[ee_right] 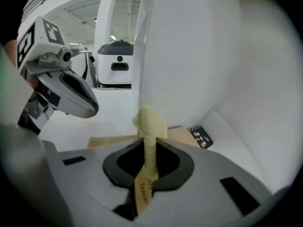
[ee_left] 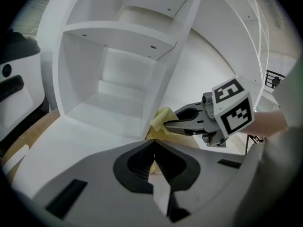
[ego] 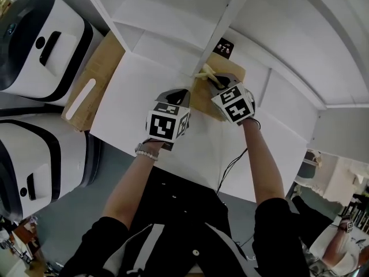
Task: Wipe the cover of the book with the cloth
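Head view puts the tan book flat on the table at the foot of the white shelf unit. Your right gripper hangs just above the book, jaws pinching the yellow cloth. Your left gripper, jaws together, sits at the book's left edge. The right hand is nearer, so bring the cloth down.

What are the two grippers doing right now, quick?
Left gripper: closed, nothing held that I can see.
Right gripper: closed, holding the yellow cloth.
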